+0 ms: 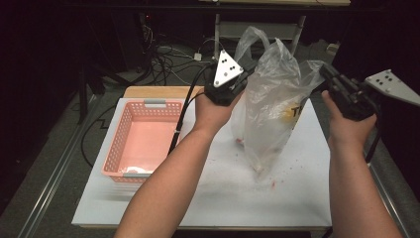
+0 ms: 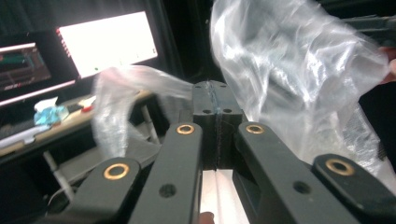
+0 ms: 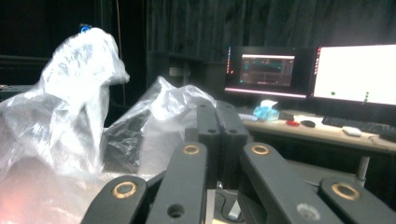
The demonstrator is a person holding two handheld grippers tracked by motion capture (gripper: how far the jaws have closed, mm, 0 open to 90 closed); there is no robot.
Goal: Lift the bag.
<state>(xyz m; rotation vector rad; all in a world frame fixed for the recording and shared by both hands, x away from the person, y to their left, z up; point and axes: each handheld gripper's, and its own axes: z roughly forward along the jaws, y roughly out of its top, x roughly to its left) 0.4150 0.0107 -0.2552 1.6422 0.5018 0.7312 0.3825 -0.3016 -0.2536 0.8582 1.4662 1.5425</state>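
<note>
A clear plastic bag [image 1: 270, 114] with a yellow label hangs upright over the white board [image 1: 218, 193], its bottom touching the surface. My left gripper [image 1: 250, 69] is shut on the bag's left upper edge. My right gripper [image 1: 324, 72] is shut on the right upper edge, and the bag's mouth is stretched between them. In the left gripper view the jaws [image 2: 215, 93] are closed with thin film pinched in them, and the bag [image 2: 299, 70] billows to the right. The right gripper view has its closed jaws [image 3: 217, 116] holding film, with the bag [image 3: 70, 93] to the left.
An empty pink basket [image 1: 143, 139] stands on the board's left part. Small red crumbs [image 1: 272, 183] lie on the board below the bag. A wooden board edge [image 1: 148, 91] sits behind the basket. Cables [image 1: 168, 59] run over the floor beyond. Monitors [image 3: 355, 74] stand on a desk.
</note>
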